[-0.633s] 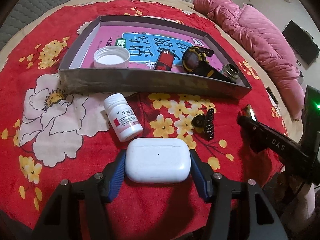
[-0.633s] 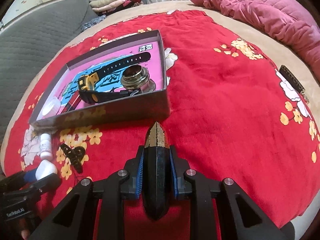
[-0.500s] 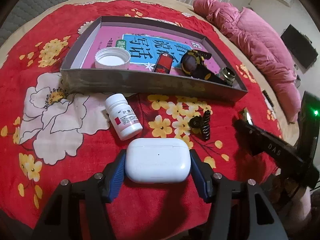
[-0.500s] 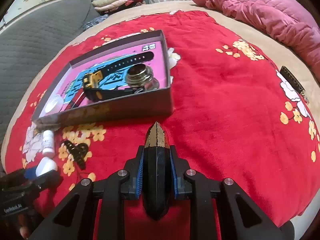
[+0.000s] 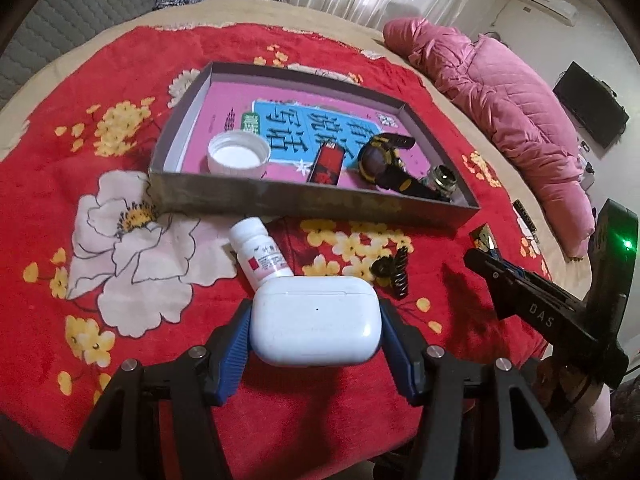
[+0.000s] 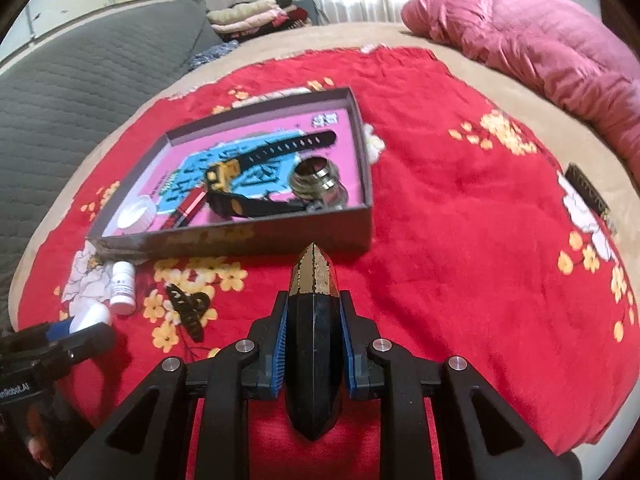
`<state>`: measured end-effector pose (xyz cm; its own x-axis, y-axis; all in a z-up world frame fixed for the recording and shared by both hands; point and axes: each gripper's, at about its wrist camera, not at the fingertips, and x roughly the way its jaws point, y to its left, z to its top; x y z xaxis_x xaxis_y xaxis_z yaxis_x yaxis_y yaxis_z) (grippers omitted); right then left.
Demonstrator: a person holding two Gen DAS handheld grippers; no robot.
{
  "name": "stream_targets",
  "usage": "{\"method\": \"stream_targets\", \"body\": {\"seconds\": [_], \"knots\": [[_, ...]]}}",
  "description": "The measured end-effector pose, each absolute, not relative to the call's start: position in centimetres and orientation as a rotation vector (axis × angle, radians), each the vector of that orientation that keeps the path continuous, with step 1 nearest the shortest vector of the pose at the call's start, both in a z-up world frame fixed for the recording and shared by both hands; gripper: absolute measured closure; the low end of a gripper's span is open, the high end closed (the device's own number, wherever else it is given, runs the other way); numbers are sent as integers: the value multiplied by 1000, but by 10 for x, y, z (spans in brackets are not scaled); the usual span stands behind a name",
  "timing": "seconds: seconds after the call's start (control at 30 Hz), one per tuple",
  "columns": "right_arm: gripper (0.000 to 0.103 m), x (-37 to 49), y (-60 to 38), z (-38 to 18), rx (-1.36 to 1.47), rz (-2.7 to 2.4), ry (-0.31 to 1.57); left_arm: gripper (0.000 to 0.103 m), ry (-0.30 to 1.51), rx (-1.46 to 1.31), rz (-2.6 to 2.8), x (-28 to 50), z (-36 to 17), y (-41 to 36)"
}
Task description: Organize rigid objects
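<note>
Left gripper [image 5: 316, 332] clamps white case [image 5: 316, 320], now raised, closer to box [image 5: 304, 194]. Right gripper [image 6: 314, 342] pinches black clip [image 6: 314, 320], advanced toward box too. Both loads airborne, ready for drop-in. Bottle [image 5: 262, 256], claw clip [image 5: 394, 272] remain on blanket.

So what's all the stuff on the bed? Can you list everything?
box: one, grey with pink inside, middle of the blanket
bottle cap: one, white, in the box
lighter: one, red, in the box
watch: one, black and yellow, in the box
metal fitting: one, silver, box corner
pill bottle: one, white, lying in front of the box
hair clip: one, black, beside the pill bottle
blanket: one, red with flowers, on the bed
quilt: one, pink, bed's far edge
earbud case: one, white, in the left gripper
clip: one, black with worn gold tip, in the right gripper
</note>
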<state>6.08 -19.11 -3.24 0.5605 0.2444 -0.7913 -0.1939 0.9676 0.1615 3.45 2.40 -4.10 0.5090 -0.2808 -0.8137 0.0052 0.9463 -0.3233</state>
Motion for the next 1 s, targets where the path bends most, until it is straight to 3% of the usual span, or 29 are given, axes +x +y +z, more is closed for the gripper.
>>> {"method": "stream_targets", "body": {"seconds": [1.0], "knots": [[81, 53, -152, -3, 1, 400, 825, 43, 861, -305, -92, 41, -15, 63]]}}
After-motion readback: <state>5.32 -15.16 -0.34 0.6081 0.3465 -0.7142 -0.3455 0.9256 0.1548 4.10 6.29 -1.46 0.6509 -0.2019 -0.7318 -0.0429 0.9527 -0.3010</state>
